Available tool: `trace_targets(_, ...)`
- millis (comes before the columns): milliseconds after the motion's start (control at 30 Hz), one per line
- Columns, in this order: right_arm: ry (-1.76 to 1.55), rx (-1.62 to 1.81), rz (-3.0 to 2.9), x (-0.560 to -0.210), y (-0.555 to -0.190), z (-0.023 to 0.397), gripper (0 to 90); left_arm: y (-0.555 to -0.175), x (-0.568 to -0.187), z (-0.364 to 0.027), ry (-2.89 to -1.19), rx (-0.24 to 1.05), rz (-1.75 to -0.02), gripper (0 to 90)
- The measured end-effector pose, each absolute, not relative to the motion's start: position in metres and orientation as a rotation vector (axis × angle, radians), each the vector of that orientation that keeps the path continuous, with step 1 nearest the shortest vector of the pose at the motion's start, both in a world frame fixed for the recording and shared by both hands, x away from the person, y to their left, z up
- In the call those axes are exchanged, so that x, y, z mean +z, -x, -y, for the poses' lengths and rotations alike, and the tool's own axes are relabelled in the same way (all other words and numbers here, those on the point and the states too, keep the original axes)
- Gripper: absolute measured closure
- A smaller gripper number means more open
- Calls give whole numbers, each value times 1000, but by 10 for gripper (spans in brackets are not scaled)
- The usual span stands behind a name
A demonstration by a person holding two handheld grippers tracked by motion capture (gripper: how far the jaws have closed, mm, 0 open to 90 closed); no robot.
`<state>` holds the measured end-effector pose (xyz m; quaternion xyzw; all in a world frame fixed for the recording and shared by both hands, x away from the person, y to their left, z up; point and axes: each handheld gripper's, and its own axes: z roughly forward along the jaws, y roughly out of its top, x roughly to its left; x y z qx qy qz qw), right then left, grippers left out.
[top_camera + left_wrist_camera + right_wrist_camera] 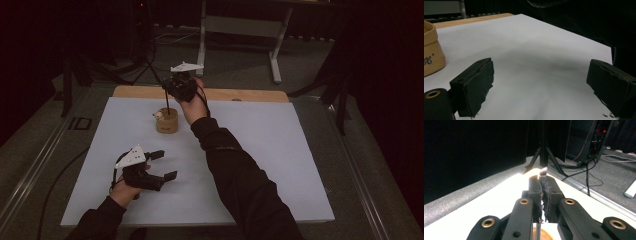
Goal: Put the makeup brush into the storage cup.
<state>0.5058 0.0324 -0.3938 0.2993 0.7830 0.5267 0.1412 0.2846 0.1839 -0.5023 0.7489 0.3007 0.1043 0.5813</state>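
Setting: a dim recording studio or lab, not a home.
Backdrop: black curtains (385, 100) close off the sides and rear.
Floor: grey carpet (235, 60), crossed by loose cables (584, 173).
Equipment: a tripod stand (543, 150) rises beside a dark rack with red indicator lights (603, 131).
Furniture: a white-framed desk (240, 30) stands at the back.
Work surface: a tabletop (280, 165) covered in a white sheet, its wooden edge showing at the far side.
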Motion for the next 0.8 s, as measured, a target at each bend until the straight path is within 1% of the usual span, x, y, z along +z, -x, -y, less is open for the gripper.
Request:
trace_targets(633,-907,1420,-2342,-422,-508,-38,853,-285,-503,-184,-1749,232,-714,71)
trace_targets(800,-947,1359,-2367,-424,-508,-41,853,-285,-504,-184,-1748,227,-714,71)
